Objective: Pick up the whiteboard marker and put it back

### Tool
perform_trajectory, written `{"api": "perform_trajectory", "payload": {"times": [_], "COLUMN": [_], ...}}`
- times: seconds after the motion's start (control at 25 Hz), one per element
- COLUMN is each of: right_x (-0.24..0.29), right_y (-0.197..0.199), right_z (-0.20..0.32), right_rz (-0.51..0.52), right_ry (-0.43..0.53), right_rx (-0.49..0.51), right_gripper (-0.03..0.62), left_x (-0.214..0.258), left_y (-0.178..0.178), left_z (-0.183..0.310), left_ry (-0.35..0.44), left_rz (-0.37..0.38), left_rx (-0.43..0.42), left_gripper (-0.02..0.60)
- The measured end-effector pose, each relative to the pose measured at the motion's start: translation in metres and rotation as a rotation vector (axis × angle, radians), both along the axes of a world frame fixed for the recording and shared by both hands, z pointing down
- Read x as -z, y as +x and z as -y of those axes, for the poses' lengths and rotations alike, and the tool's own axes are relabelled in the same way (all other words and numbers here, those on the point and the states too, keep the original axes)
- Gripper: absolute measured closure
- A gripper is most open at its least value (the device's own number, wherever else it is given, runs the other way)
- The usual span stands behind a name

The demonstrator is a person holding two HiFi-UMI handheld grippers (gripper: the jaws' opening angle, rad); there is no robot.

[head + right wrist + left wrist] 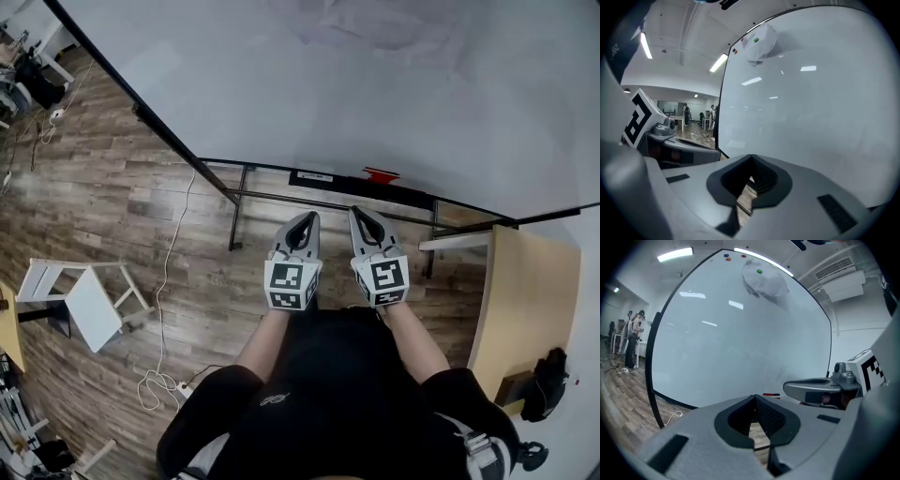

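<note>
Whiteboard (pixel 375 84): big glossy white panel in a thin black frame on a black tube stand. It fills the far side of the scene, and ceiling lights glare off it.

Floor (pixel 112 187): matte grey-brown wood-look planks with a white cable (pixel 173 272) trailing across.

Table (pixel 525 300), right: pale wood top, flat, square-edged.

White stool (pixel 89 300), left: lying on its side, slatted legs.

Crumpled pale sheet (pixel 764 282): pinned high on the board under small coloured magnets.

Ledge (pixel 328 178): narrow dark strip along the board's lower edge.

Left gripper (pixel 307 217) and right gripper (pixel 361 212): grey moulded plastic with ribbed black pads, held side by side just near of the ledge. Both have their jaws pressed together with nothing between them.

Whiteboard marker (pixel 382 174): probably the small red piece on the ledge, just far of the right gripper's tip and touched by neither. It is too small to make out cap from barrel.

Handling, as a guess:
- A marker is light, a stiff smooth plastic cylinder, not fragile.
- It is somewhat slick and apt to roll off a narrow ledge.
- Best taken across mid-barrel with the pads square to its length. An end grip would let it pivot.
- Light pressure should do.
</note>
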State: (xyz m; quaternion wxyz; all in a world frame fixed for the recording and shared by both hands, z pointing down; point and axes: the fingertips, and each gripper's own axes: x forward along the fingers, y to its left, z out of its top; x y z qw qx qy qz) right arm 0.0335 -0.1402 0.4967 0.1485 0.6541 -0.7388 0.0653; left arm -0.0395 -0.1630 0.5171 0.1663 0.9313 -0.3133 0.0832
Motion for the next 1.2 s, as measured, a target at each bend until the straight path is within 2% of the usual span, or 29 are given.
{"api": "perform_trajectory", "payload": {"times": [0.24, 0.6, 0.92, 1.2], "right_x": [0.016, 0.041, 0.061, 0.085], "right_y": [0.043, 0.091, 0.115, 0.108], "right_z": [-0.045, -0.125, -0.194, -0.203], "right_rz": [0.038, 0.018, 0.021, 0.018], "right_ry": [0.040, 0.119, 0.184, 0.212], "right_rx": [-0.036, -0.029, -0.011, -0.049], "right_gripper": [0.592, 0.592, 0.592, 0.592], "left_x": [0.010, 0.042, 0.060, 0.077], "left_y": [0.044, 0.092, 0.104, 0.100], "left_z": [-0.045, -0.113, -0.179, -0.191], "left_ry": [-0.009, 0.083, 0.115, 0.153], "left_rz": [-0.004, -0.005, 0.000, -0.003], "left_rx": [0.008, 0.040, 0.073, 0.026], "left_gripper": [0.575, 0.575, 0.575, 0.575]}}
